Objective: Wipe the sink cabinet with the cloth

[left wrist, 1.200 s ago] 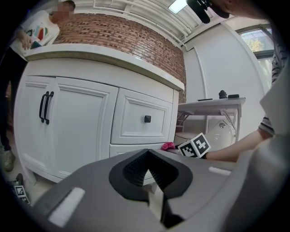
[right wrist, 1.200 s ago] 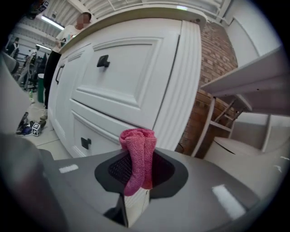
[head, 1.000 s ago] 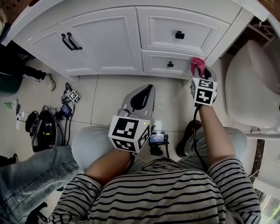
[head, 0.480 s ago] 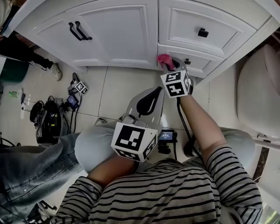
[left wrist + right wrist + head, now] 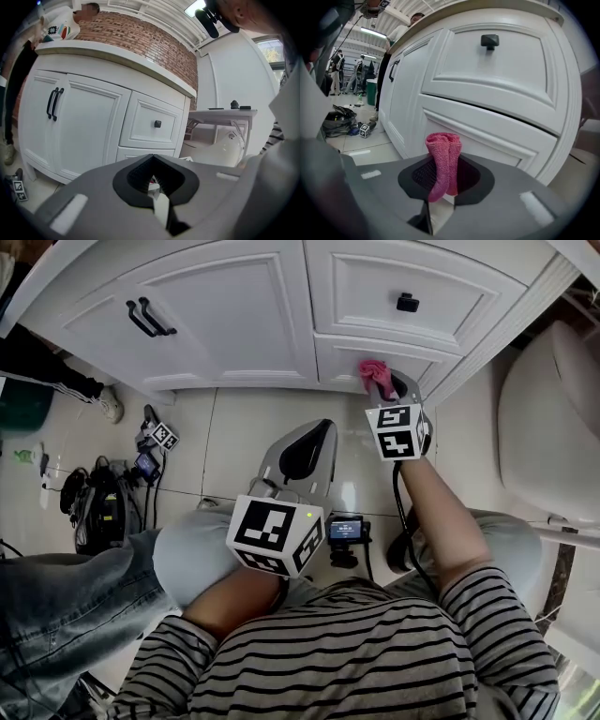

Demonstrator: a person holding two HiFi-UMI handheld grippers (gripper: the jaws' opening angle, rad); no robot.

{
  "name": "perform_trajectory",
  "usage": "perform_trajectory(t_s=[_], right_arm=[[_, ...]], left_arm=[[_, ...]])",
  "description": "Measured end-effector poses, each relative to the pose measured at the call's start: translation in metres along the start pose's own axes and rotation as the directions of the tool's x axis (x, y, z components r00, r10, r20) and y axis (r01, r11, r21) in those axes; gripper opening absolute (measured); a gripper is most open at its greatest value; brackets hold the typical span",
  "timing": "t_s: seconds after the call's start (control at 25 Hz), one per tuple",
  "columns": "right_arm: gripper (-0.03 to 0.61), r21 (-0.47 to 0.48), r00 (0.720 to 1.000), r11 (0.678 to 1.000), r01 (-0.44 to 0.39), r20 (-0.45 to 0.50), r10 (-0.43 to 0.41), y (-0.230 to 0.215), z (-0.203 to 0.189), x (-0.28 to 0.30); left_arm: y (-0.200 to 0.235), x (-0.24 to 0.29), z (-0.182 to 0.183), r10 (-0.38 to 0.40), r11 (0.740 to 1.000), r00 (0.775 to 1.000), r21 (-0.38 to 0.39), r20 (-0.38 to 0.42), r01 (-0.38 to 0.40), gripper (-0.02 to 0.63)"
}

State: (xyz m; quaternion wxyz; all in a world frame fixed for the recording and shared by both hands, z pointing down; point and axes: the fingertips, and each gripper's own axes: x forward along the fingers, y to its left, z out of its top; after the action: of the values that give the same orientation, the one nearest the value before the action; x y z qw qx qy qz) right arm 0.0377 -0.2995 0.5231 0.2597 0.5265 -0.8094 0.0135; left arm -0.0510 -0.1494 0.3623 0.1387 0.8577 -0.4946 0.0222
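1. Your right tool (image 5: 390, 388) is clamped on the pink cloth (image 5: 374, 374). The cloth stands up from between the jaws as a folded bundle.
2. The cloth is at the white sink cabinet (image 5: 234, 324), against the front of the lower drawer (image 5: 342, 354) on its right side. It looks to be touching the drawer face, though the right gripper view leaves this unsure.
3. Above it sits the upper drawer (image 5: 412, 287) with its black knob (image 5: 407, 303).
4. Your left tool (image 5: 302, 448) has its jaws closed together with nothing held between them. It hangs over the tiled floor (image 5: 244, 437) in front of your knees, well apart from the cabinet and pointing toward it.
5. The double doors with two black handles (image 5: 148, 317) are to the left of the drawers.
6. A white toilet (image 5: 553, 418) stands just right of the cabinet.
7. A dark bag (image 5: 94, 512) and cables lie on the floor at your left.
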Motion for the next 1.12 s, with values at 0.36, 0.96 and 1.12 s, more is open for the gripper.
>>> perform_trajectory(t_s=[0.36, 0.96, 1.12], right_arm=[[0.084, 0.115, 0.989, 0.983, 0.145, -0.045, -0.141, -0.075, -0.033, -0.014], [0.086, 0.127, 0.995, 0.989, -0.071, 0.078, 0.061, 0.016, -0.027, 0.009], [0.086, 0.006, 0.97, 0.975, -0.223, 0.098, 0.221, 0.088, -0.016, 0.047]], left_arm=[[-0.005, 0.005, -0.005, 0.007, 1.0, 1.0, 0.031, -0.017, -0.006, 0.0], [0.006, -0.009, 0.01, 0.014, 0.999, 0.999, -0.032, 0.038, -0.012, 0.0], [0.018, -0.013, 0.005, 0.042, 0.998, 0.999, -0.051, 0.017, -0.041, 0.0]])
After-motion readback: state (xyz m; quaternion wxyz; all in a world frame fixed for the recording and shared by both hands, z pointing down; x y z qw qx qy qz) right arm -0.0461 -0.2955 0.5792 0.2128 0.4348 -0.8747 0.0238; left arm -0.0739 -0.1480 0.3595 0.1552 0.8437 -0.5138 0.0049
